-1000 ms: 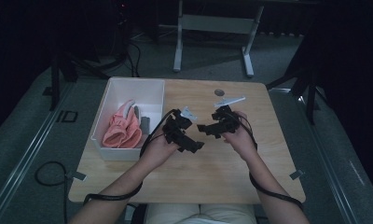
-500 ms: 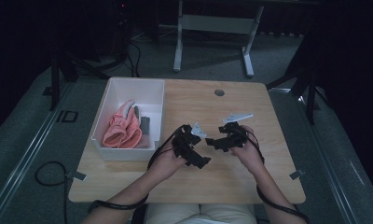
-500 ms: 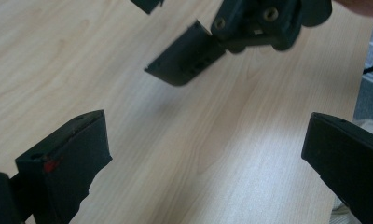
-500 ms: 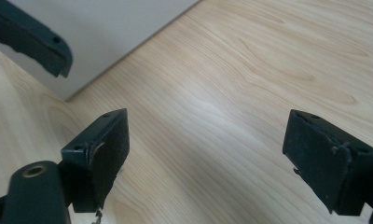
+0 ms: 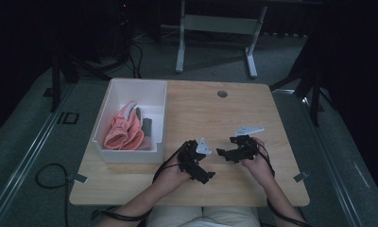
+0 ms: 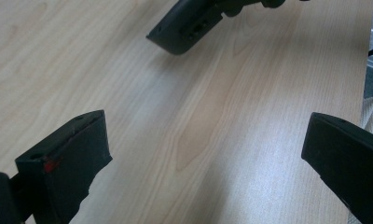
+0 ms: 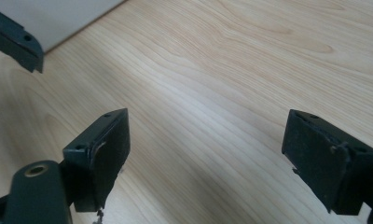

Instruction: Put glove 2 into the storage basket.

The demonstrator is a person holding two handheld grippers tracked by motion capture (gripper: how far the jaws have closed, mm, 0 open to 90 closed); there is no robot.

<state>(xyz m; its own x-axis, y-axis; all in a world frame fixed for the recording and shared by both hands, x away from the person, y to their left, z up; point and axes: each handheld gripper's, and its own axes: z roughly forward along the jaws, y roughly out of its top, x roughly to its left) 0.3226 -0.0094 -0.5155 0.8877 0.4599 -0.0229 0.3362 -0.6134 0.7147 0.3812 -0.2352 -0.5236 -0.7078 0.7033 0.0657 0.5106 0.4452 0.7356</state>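
Both grippers hover low over the wooden table (image 5: 215, 118) near its front edge, each held in a hand. My left gripper (image 5: 204, 173) is open, and bare wood shows between its jaws in the left gripper view (image 6: 208, 154). My right gripper (image 5: 223, 154) points left toward it and is also open over bare wood (image 7: 208, 154). Their tips are close but apart. One jaw of the right gripper (image 6: 184, 28) shows at the top of the left gripper view. A jaw of the left gripper (image 7: 14, 39) shows at the upper left of the right gripper view.
A white bin (image 5: 137, 82) stands on the table's left side and holds pink fabric (image 5: 123, 132) and a dark grey piece (image 5: 147, 127). Its wall (image 7: 58, 18) lies ahead of the right gripper. A round grommet (image 5: 222, 93) sits near the far edge.
Both hands have drawn back from the table's middle toward its front edge, carrying the open grippers with them. The bin and its contents have not moved.
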